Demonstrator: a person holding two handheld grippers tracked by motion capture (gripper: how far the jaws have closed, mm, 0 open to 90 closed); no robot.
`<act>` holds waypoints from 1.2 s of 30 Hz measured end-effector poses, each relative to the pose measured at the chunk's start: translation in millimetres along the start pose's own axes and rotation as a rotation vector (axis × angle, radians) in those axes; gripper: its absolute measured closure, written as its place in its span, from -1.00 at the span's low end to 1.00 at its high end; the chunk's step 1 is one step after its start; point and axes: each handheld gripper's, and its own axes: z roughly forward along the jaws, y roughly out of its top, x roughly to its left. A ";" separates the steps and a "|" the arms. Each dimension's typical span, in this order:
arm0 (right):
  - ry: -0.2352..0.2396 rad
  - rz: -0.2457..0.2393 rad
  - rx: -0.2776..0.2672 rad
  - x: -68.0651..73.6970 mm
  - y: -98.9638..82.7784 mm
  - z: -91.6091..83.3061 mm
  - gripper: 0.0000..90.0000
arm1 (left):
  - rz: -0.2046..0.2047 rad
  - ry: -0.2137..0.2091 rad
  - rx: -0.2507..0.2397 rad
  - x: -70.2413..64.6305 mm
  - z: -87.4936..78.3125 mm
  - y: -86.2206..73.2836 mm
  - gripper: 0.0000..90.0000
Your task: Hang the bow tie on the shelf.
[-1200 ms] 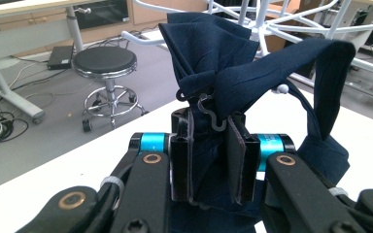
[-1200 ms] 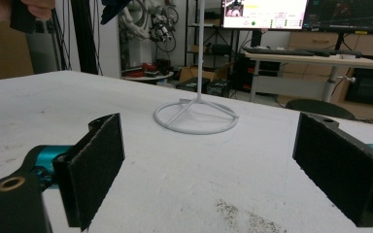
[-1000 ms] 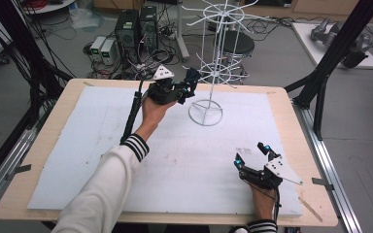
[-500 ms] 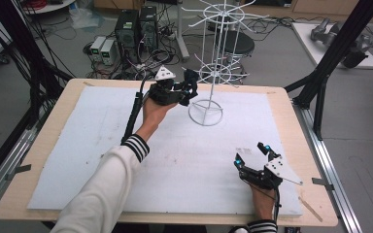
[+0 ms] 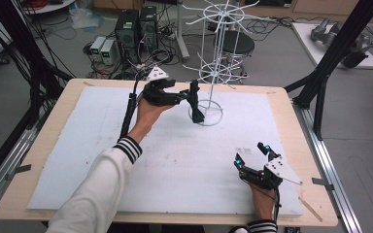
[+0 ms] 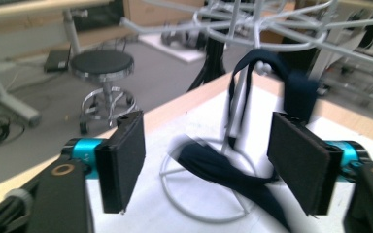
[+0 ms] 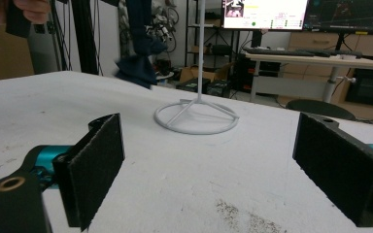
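Dark blue strap hangs looped over a low arm of the white wire rack at the far side of the surface; its tail reaches the rack's ring base; the left gripper, jaws wide apart and empty, sits just beside it; hanging looks finished, so retreat seems next; the right gripper rests open, well apart.

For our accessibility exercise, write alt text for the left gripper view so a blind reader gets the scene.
A dark strap hangs looped over a prong of a white wire rack, its lower end lying across the rack's ring base on the white table. The left tool stands open before it, jaws either side, touching nothing.
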 end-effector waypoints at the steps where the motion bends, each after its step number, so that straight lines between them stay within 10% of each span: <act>1: 0.000 0.000 0.000 0.0 0.0 0.0 -0.77 | 0.000 0.000 0.000 0.0 0.0 0.0 -0.38; 11: -0.006 0.001 0.000 0.3 0.0 -0.1 -0.77 | 0.074 -0.069 -0.165 3.9 -73.5 -29.7 -0.56; 26: -0.011 0.001 0.002 0.5 0.0 -0.1 -0.77 | 0.092 0.123 -0.221 33.2 -219.5 -144.5 -0.54; 36: -0.014 0.000 -0.003 -0.1 -0.1 -0.5 -0.77 | 0.073 0.157 -0.279 25.7 -246.2 -192.7 -0.54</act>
